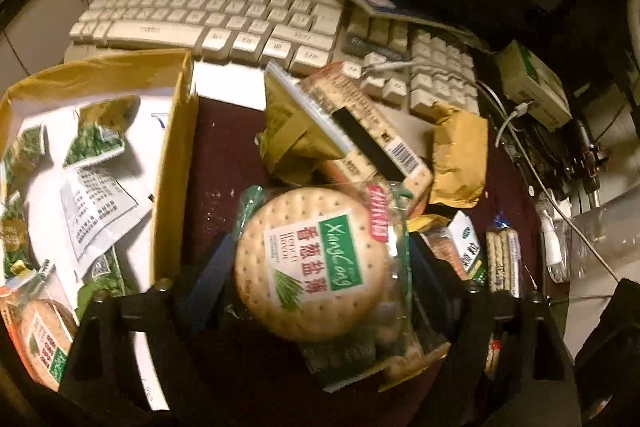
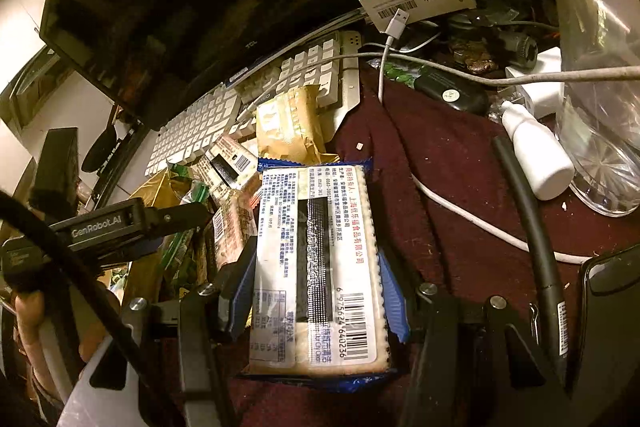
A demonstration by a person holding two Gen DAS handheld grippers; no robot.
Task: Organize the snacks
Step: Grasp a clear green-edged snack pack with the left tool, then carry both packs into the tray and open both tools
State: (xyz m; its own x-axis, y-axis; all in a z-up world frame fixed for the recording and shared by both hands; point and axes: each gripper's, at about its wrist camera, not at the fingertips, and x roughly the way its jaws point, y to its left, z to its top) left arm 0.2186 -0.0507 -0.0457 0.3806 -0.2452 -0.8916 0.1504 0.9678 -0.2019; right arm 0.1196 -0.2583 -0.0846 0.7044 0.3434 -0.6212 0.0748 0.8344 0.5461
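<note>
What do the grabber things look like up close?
Each gripper is black with bright blue finger pads: the left gripper and the right gripper match. Round silver bolts stud their black frames. Seen from the right camera, the left one's side reads "GenRobot.AI" in pale letters, and a thick black cable curves away from it.

White keyboard [image 1: 224,15], monitor [image 2: 152,15], white dropper bottle [image 2: 536,155].
</note>
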